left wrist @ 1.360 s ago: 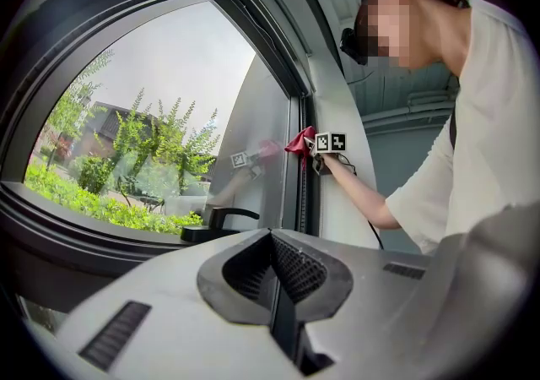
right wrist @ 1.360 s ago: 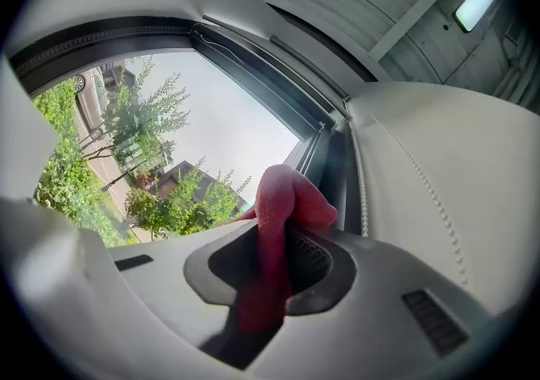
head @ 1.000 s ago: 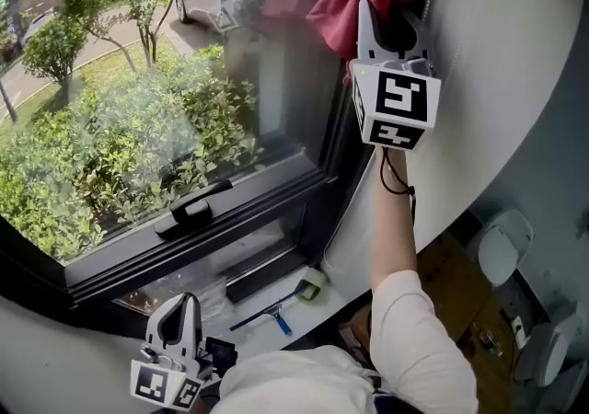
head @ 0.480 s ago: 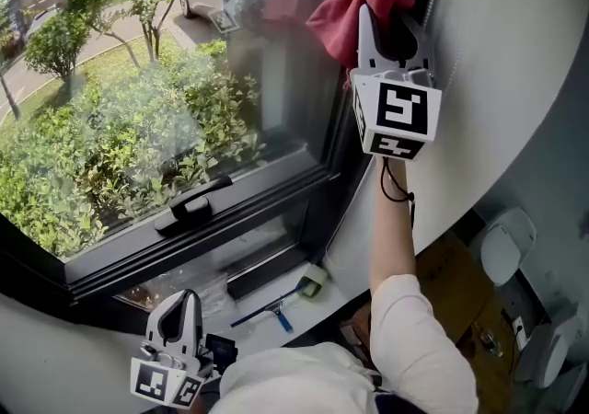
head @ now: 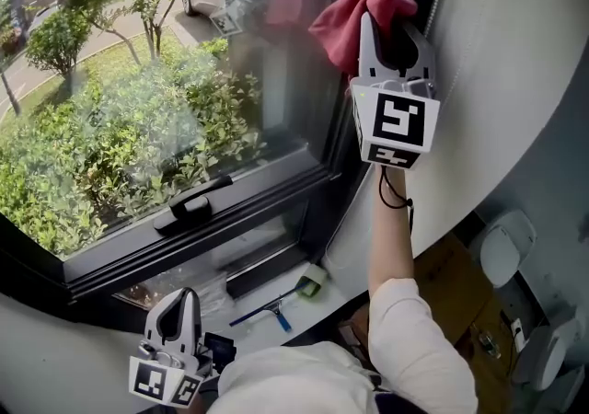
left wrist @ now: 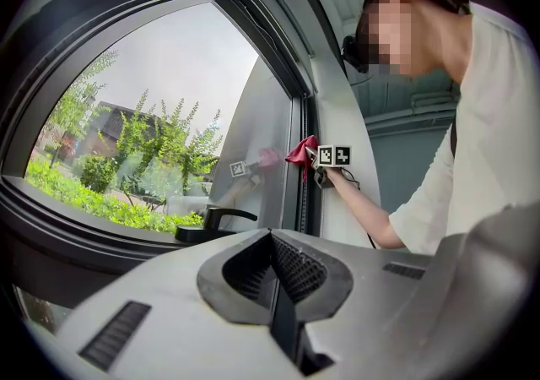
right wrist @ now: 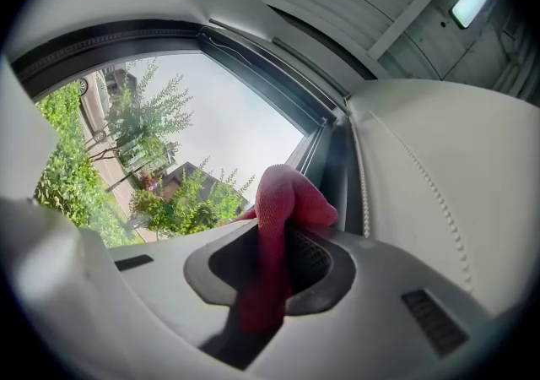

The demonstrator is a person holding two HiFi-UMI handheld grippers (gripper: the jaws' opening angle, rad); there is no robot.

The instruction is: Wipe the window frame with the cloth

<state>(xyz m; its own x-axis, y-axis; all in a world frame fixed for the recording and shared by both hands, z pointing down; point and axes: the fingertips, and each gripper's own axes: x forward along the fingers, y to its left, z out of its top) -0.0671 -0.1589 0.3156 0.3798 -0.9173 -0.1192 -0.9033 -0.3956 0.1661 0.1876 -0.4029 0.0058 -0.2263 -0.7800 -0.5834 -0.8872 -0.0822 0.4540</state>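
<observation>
Dark window frame (head: 342, 118) looked mid-wipe: high against it, the right gripper (head: 394, 30) pinched the red cloth (head: 354, 12), lower stretch likely undone; the left gripper (head: 180, 311) hung below, jaws together, empty.

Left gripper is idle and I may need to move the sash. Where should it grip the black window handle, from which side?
I'd take the window handle by its slim lever near the free end, not the base. It lies along the bottom rail and stands off it, so come from the room side, one jaw above, one below. The left gripper is shut: open it first.
</observation>
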